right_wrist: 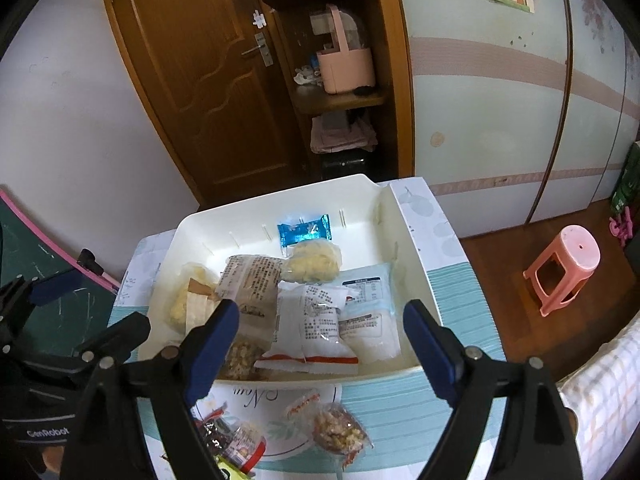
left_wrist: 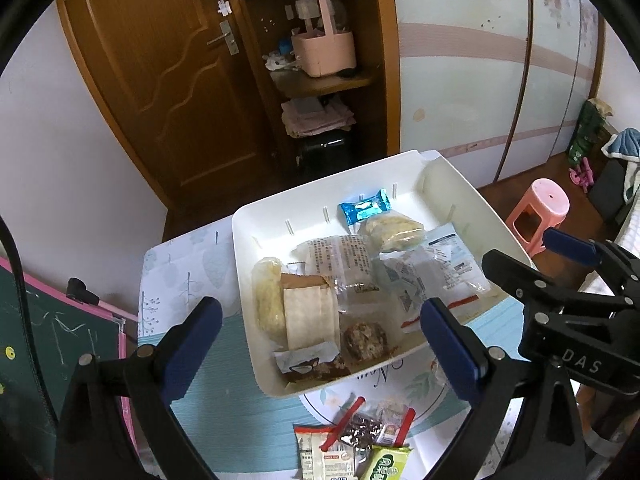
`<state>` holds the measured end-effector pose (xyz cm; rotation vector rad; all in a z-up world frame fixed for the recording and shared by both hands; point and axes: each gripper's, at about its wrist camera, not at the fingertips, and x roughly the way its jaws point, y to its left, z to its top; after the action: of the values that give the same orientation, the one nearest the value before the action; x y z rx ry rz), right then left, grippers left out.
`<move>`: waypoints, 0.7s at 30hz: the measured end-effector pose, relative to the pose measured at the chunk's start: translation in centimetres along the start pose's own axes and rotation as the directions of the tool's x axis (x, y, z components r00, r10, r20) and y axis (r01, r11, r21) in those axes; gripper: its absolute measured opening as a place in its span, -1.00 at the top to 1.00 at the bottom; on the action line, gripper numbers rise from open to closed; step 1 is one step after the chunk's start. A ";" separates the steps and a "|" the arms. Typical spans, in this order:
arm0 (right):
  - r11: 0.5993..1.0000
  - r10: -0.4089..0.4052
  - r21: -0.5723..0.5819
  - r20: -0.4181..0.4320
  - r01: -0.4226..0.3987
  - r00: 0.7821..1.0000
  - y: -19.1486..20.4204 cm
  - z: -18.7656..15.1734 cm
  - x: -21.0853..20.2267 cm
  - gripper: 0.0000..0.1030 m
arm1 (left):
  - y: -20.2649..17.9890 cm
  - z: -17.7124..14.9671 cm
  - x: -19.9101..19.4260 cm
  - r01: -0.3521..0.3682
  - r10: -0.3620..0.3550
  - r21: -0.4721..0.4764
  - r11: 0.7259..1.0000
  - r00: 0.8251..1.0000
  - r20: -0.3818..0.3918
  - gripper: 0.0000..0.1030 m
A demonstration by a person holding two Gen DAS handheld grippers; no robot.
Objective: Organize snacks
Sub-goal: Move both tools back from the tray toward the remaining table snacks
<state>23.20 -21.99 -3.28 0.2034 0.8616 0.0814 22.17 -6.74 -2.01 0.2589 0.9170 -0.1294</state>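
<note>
Hovering spread and empty in the left wrist view, left gripper (left_wrist: 320,344) above the white tray (left_wrist: 256,216), packed snacks directly ahead, loose snack packets (left_wrist: 352,444) below on the tabletop (left_wrist: 224,392), presumably next. Hanging likewise spread in the right wrist view, right gripper (right_wrist: 320,340), nothing pinched, round snack (right_wrist: 340,432) just beneath.

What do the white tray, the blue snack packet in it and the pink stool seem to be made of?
White tray: probably moulded plastic; smooth, slightly glossy walls with rounded corners.
Blue snack packet: likely metallised plastic film; it glints and has crimped ends.
Pink stool: apparently moulded plastic, matte, one uniform colour.
</note>
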 end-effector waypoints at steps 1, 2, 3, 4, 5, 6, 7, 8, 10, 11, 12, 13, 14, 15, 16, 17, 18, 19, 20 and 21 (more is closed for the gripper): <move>1.000 0.001 0.001 0.001 -0.001 1.000 0.0 -0.1 -0.2 -0.65 | 0.0 -0.1 -0.3 0.001 -0.001 0.003 1.000 1.000 0.002 -0.92; 1.000 0.004 0.005 0.001 -0.004 1.000 0.0 -0.3 -0.6 -0.65 | 0.0 -0.3 -0.7 0.000 0.000 0.006 1.000 1.000 0.006 -0.92; 1.000 0.006 0.007 0.002 -0.006 1.000 0.0 -0.4 -0.8 -0.65 | -0.1 -0.4 -1.1 0.000 0.000 0.008 1.000 1.000 0.010 -0.92; 1.000 0.007 0.009 0.002 -0.007 1.000 0.0 -0.6 -1.1 -0.65 | -0.2 -0.5 -1.5 0.000 0.000 0.010 1.000 1.000 0.013 -0.92; 1.000 0.006 0.010 0.007 -0.006 1.000 0.0 -0.8 -1.5 -0.65 | -0.2 -0.7 -1.9 -0.001 0.001 0.013 1.000 1.000 0.017 -0.92; 1.000 0.006 0.009 0.011 -0.006 1.000 0.0 -0.9 -1.9 -0.65 | -0.3 -0.9 -2.3 -0.001 0.001 0.016 1.000 1.000 0.021 -0.92; 1.000 0.006 0.007 0.013 -0.006 1.000 0.0 -1.1 -2.1 -0.65 | -0.4 -1.1 -2.7 -0.002 0.001 0.020 1.000 1.000 0.027 -0.92; 1.000 0.006 0.006 0.015 -0.006 1.000 0.1 -1.3 -2.5 -0.65 | -0.5 -1.3 -3.3 -0.005 0.004 0.025 1.000 0.999 0.034 -0.92; 1.000 0.008 0.004 0.019 -0.008 1.000 0.2 -1.7 -3.2 -0.65 | -0.7 -1.9 -4.1 -0.006 0.004 0.035 0.999 0.999 0.046 -0.92; 1.000 0.011 0.000 0.021 -0.011 1.000 0.3 -2.0 -3.6 -0.65 | -0.7 -2.2 -4.5 -0.005 0.003 0.039 0.999 0.999 0.051 -0.92; 1.000 0.013 -0.002 0.021 -0.013 1.000 0.4 -2.3 -3.9 -0.65 | -0.8 -2.5 -4.9 -0.004 0.002 0.043 0.999 0.999 0.054 -0.92; 1.000 0.014 -0.004 0.021 -0.014 1.000 0.5 -2.6 -4.2 -0.65 | -0.8 -2.8 -5.2 -0.003 0.000 0.048 0.999 0.998 0.056 -0.92; 1.000 0.014 -0.005 0.022 -0.014 1.000 0.5 -2.9 -4.5 -0.65 | -0.9 -3.3 -5.6 0.000 -0.003 0.054 0.999 0.998 0.059 -0.92; 1.000 0.016 -0.007 0.023 -0.016 1.000 0.6 -3.3 -4.9 -0.65 | -0.9 -3.7 -5.9 0.001 -0.005 0.059 0.998 0.998 0.061 -0.92; 1.000 0.018 -0.008 0.023 -0.018 1.000 0.7 -3.7 -5.2 -0.65 | -0.9 -4.0 -6.1 0.003 -0.007 0.063 0.998 0.998 0.063 -0.92; 1.000 0.020 -0.009 0.021 -0.020 1.000 0.8 -4.1 -5.4 -0.65 | -0.9 -4.6 -6.4 0.006 -0.011 0.069 0.998 0.998 0.067 -0.92; 1.000 0.022 -0.010 0.019 -0.021 1.000 0.9 -4.5 -5.6 -0.65 | -1.0 -5.1 -6.6 0.010 -0.015 0.074 0.997 0.998 0.068 -0.92; 1.000 0.022 -0.013 0.016 -0.022 1.000 1.0 -4.9 -5.7 -0.65 | -1.0 -5.8 -6.9 0.017 -0.022 0.081 0.997 0.997 0.069 -0.92; 1.000 0.022 -0.018 0.012 -0.022 1.000 1.1 -5.4 -5.9 -0.65 | -1.0 -6.4 -7.1 0.022 -0.028 0.087 0.996 0.997 0.068 -0.92; 1.000 0.022 -0.022 0.009 -0.021 1.000 1.2 -5.9 -6.0 -0.65 | -1.0 -6.9 -7.3 0.026 -0.033 0.092 0.995 0.997 0.068 -0.92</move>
<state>14.85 -20.86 -2.29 0.1920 0.8486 0.1100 12.24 -5.78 -0.40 0.3236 0.8473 -0.2067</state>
